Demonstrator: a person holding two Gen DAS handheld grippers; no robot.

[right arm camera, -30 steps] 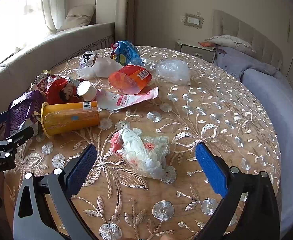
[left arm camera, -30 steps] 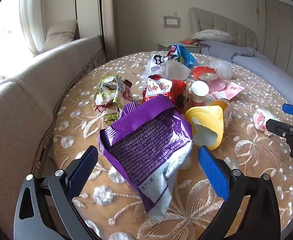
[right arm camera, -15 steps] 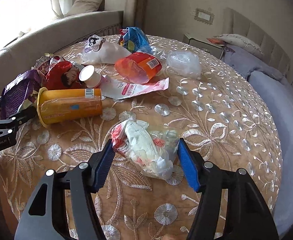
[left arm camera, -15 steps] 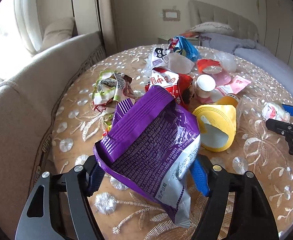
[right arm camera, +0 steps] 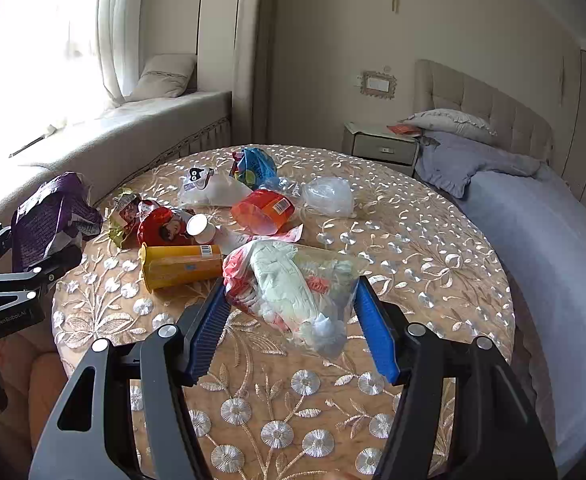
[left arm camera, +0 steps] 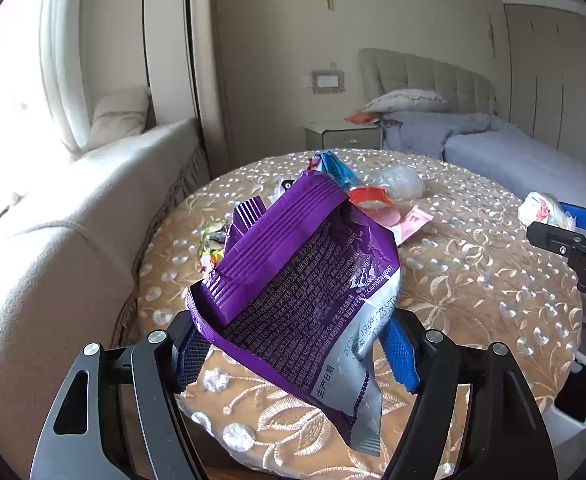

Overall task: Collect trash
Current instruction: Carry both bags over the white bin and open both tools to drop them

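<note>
Printed "生产日期" on the purple bag [left arm camera: 293, 292], near its silver bottom edge. Marked "GenRobot.AI" on the left claw [right arm camera: 9, 322], beside that bag.

A tipped cup [right arm camera: 181, 266] lies on the round table [right arm camera: 433, 264], left of a crumpled bag [right arm camera: 293, 292]

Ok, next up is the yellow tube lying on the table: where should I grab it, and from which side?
Take the yellow tube across the middle of its body, coming down from above with the tongs straddling it. It lies on its side on the tablecloth, lid end towards the purple bag, so its long round sides are free. The small white cup sits close behind it. Both tongs are full now.
</note>
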